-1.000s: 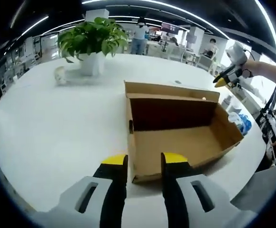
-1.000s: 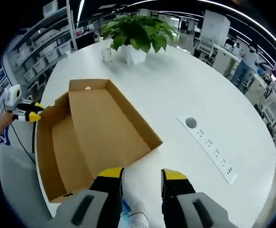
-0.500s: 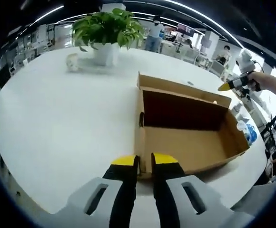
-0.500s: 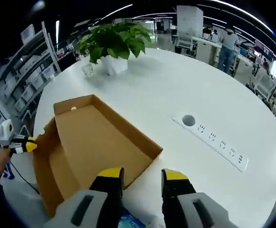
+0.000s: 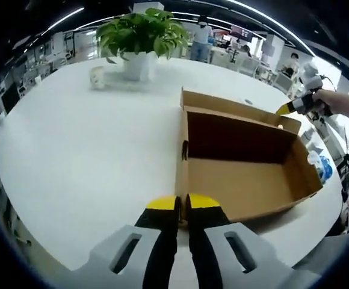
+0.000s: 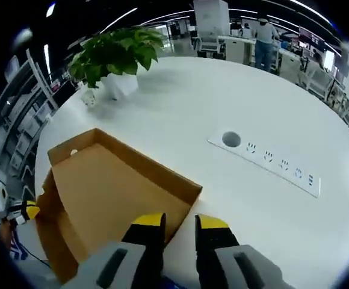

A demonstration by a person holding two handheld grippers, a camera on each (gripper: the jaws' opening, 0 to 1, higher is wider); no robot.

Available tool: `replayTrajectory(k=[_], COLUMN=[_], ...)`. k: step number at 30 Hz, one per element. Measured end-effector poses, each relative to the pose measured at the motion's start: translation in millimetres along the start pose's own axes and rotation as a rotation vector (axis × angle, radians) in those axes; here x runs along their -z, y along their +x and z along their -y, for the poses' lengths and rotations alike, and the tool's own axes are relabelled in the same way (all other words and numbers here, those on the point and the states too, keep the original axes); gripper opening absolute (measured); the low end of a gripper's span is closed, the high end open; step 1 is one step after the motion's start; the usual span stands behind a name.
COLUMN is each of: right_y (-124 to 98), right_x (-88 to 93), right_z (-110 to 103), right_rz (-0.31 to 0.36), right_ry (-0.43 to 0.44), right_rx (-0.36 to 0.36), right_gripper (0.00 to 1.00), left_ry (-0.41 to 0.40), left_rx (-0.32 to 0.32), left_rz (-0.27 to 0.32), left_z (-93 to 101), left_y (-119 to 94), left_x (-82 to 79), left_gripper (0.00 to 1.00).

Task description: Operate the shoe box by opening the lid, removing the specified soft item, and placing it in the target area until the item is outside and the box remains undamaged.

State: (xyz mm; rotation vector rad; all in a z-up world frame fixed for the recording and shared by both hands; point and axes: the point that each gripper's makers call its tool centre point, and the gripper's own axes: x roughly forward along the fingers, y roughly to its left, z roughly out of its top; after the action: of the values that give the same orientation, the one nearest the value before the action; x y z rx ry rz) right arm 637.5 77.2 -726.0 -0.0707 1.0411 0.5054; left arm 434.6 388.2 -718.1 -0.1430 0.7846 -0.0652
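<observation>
An open brown cardboard shoe box [image 5: 247, 180] lies on the white round table, its inside bare. My left gripper [image 5: 182, 206] is shut on the top edge of the box's near end wall, by the corner. From the right gripper view the same gripper [image 6: 25, 211] sits at the box's [image 6: 108, 198] far left end. My right gripper [image 6: 180, 223] stands open with a narrow gap and nothing between its fingers, just short of the box's long wall. In the left gripper view it [image 5: 286, 109] hangs in a hand over the far right corner. A blue and white packet [image 5: 318, 165] lies beside the box's right end.
A potted plant [image 5: 139, 36] [image 6: 114, 57] and a small white cup [image 5: 97, 77] [image 6: 89, 98] stand at the table's far side. A built-in socket strip [image 6: 271, 162] with a round hole [image 6: 230, 139] lies right of the box. People stand in the background.
My left gripper's jaws have closed from wide apart onto the box's near corner. The right gripper's jaws have narrowed, and its view has swung toward the table's middle.
</observation>
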Motion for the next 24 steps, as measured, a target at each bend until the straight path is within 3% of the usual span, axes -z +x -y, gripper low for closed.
replayTrajectory(k=[5,11,24], right_y=[9,16,9], right_x=[6.0,13.4,13.4], right_z=[2,0,0], right_rz=[-0.021,-0.04,-0.022], right_ry=[0.042,0.102,0.09], right_rx=[0.02,0.015,0.073], right_gripper=[0.14,0.06,0.02], left_ry=[0.002,0.004,-0.014], left_rx=[-0.003,-0.001,0.014], left_rz=[-0.002,-0.004,-0.015], left_z=[-0.7,-1.2,-0.6], left_y=[1,1,2], left_x=[0.3,0.4,2.0], left_gripper=[0.02,0.02,0.02])
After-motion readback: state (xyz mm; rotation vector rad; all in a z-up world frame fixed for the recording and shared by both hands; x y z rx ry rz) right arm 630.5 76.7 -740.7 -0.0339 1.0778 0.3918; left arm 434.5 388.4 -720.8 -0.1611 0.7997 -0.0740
